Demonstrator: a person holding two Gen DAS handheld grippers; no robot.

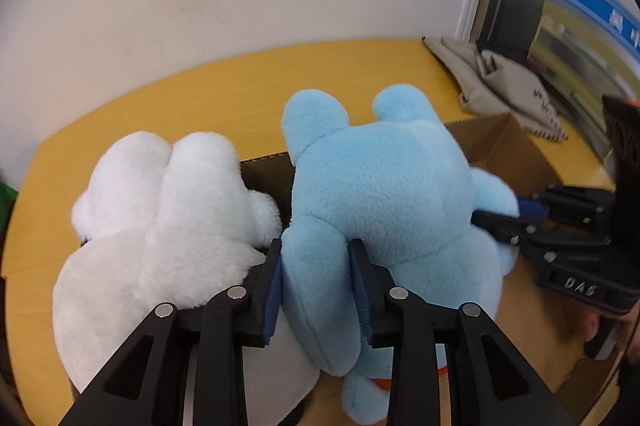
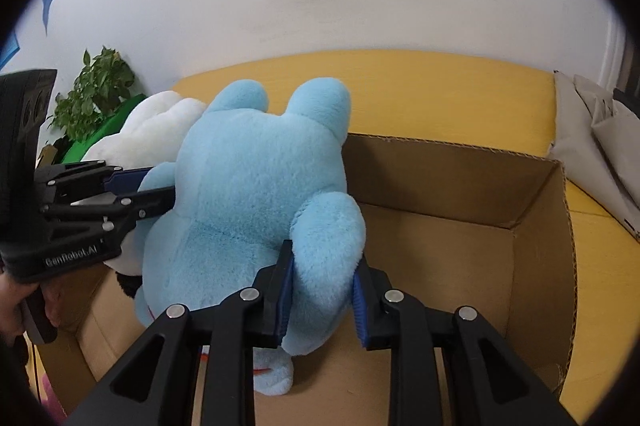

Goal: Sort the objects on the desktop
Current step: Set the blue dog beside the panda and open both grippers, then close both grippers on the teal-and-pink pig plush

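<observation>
The blue plush toy (image 2: 256,181) sat inside the cardboard box (image 2: 480,185) – soft, light, squashy. Both hand-held grippers – left (image 1: 316,290), right (image 2: 322,290) – were clamped on its limbs, good holds.

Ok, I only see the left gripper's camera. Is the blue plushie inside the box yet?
Observer: Yes. The right wrist view shows the blue plush toy down inside the cardboard box, with its bottom on the box floor.
Operator: Is there room for more toys?
Observer: Yes, the box's right half is bare cardboard.
Operator: What's behind the white plush toy?
Observer: A leafy plant, standing by the wall.
</observation>
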